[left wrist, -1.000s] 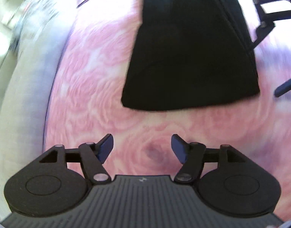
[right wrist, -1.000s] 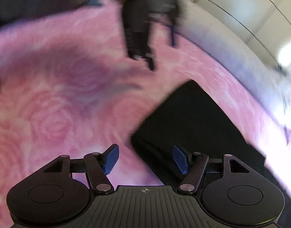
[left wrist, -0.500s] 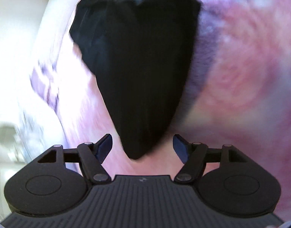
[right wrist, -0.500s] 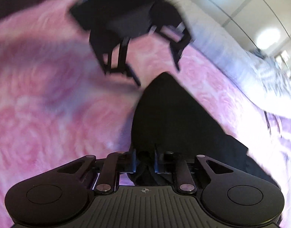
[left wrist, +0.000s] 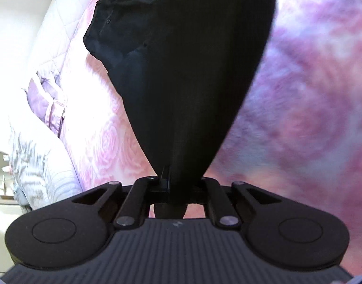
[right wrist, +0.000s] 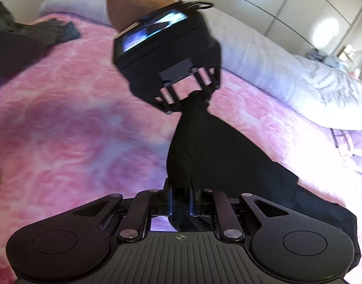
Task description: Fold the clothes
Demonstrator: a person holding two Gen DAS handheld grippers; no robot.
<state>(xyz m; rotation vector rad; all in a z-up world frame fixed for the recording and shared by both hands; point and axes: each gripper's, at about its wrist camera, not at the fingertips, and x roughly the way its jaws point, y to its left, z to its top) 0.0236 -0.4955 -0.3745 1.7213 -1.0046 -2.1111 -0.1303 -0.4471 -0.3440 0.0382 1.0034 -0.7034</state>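
My right gripper (right wrist: 181, 197) was closing on one corner of the black garment (right wrist: 218, 156), and my left gripper (right wrist: 192, 97), closing too, pinched the opposite corner just beyond. The cloth's held edge ran between them, sagging onto the pink bedspread (right wrist: 74, 123).

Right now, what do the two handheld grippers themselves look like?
Both are matte black. The right gripper has a ribbed grey deck with a small crosshair mark, round side discs, silver pivot pins and blue-lined jaws. The left gripper carries a boxy housing with a small lit screen and a thin black cable.
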